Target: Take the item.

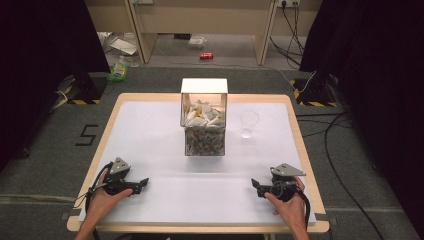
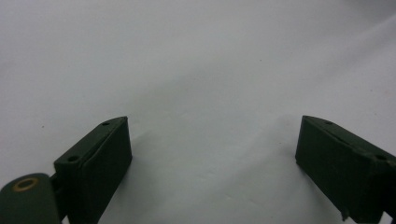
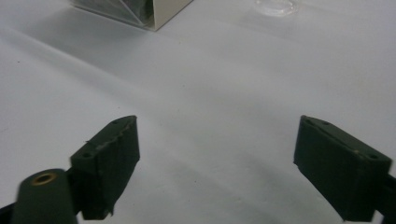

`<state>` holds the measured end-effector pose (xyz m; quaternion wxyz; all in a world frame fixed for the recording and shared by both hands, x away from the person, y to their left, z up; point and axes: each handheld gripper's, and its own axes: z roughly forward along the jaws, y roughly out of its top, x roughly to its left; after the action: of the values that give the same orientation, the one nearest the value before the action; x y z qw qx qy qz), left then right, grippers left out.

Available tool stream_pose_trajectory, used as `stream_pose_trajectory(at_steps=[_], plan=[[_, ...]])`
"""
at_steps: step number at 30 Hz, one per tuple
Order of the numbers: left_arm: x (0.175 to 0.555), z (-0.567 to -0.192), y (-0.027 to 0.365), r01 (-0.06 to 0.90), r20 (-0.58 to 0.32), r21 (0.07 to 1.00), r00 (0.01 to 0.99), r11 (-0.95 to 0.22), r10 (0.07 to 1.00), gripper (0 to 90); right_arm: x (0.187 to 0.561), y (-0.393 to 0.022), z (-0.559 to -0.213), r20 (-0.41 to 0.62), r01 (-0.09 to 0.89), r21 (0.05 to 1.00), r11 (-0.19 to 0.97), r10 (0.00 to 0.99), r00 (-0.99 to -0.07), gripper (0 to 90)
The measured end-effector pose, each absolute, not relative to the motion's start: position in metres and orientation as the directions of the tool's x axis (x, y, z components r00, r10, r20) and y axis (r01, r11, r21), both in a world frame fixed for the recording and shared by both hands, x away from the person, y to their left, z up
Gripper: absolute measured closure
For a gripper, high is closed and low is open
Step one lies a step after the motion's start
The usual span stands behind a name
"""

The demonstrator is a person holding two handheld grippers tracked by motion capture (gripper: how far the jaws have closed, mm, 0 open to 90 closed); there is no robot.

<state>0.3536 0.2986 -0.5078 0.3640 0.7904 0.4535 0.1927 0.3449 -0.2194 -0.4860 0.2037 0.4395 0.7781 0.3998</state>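
Observation:
A clear square box [image 1: 204, 117] with a white rim stands at the middle back of the white table top [image 1: 150, 135]; it holds several pale packets. Its lower corner [image 3: 140, 9] appears at the top of the right gripper view. To the right of the box stands an empty clear cup [image 1: 249, 122], whose base [image 3: 275, 5] also shows from the right gripper. My left gripper [image 1: 142, 184] rests near the front left, pointing right, its jaws wide apart over bare table [image 2: 212, 123]. My right gripper [image 1: 256, 186] lies near the front right, pointing left, open with nothing between its jaws [image 3: 217, 122].
The table has a wooden border [image 1: 200, 227]. On the floor behind it lie a red can [image 1: 206, 56], a green bottle [image 1: 119, 70] and black cables [image 1: 340, 150]. Black curtains hang at both sides.

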Motion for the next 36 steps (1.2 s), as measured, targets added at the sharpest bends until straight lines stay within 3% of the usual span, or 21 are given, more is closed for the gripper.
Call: stream_pose_trajectory(at_steps=[36], plan=[[0.354,-0.508,0.299,0.577,-0.025,0.75,0.515,-0.324,0.857,9.7,0.363,-0.19,-0.406,0.021,0.342,0.915,0.216,0.818,-0.575,24.1]])
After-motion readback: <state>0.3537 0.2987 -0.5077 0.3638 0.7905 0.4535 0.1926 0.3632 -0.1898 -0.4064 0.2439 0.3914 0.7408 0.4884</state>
